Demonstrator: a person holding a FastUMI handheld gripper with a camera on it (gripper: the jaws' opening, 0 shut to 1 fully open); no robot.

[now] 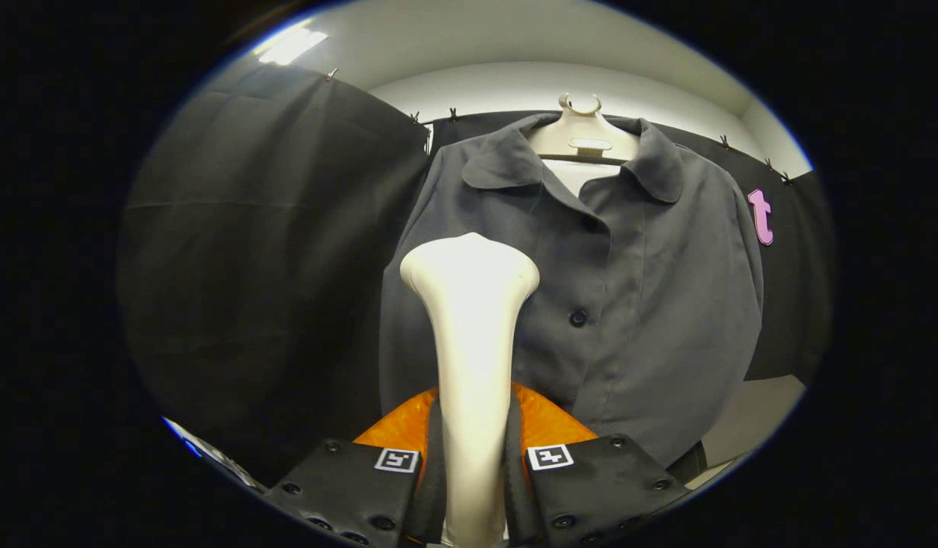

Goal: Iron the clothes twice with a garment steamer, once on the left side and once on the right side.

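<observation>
Tongs [475, 487] grip the white steamer [470, 335] by its handle, one black finger [355, 491] pressed to its left side and the other to its right, so the jaws stand narrow around the neck with an orange part [549, 422] showing just behind them. To the left of the steamer hangs plain black cloth [263, 266], the booth's wall. The steamer itself looks like smooth hard plastic, stiff and probably slippery, and it appears moderately weighty with its flared head carried far beyond the fingers, so a firm hold low on the slim handle, as now, seems the sensible place to take it. Its long axis runs straight out from between the fingers and upward, and the wide head points toward the grey shirt [629, 304], ahead of the shirt's left half at chest height; whether the head touches the fabric cannot be told. The shirt, beyond and to the right, hangs on a pale hanger [583, 137], buttoned, soft and light, likely to sway or bunch if pushed hard.
</observation>
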